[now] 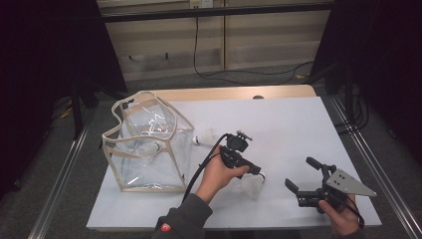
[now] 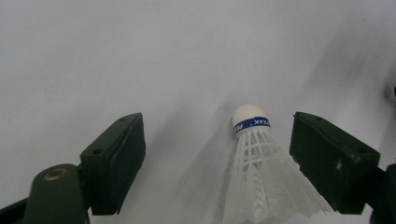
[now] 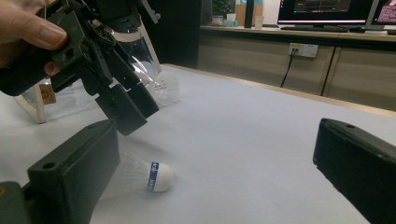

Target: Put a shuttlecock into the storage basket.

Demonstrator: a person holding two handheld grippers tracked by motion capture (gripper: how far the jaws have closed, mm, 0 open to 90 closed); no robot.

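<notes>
The shuttlecock [image 1: 253,184] lies on its side at lower centre of the high view, cork toward the left gripper [image 1: 257,172], likely so the jaws can straddle it. Going left to right: the clear bag [image 1: 149,144] stands open at centre left, a shuttlecock visible through its wall, probably waiting for more. A second shuttlecock [image 1: 205,137] lies just right of the bag. The left gripper comes down over the near shuttlecock; in the left gripper view its jaws stand apart either side of the feathers [image 2: 266,182], not pressing them. At lower right the right gripper [image 1: 301,177] rests with jaws wide apart and nothing between them, seemingly standing by. The table [image 1: 278,119] wears a white cover. Behind are pale cabinets, cables and dark curtains.
</notes>
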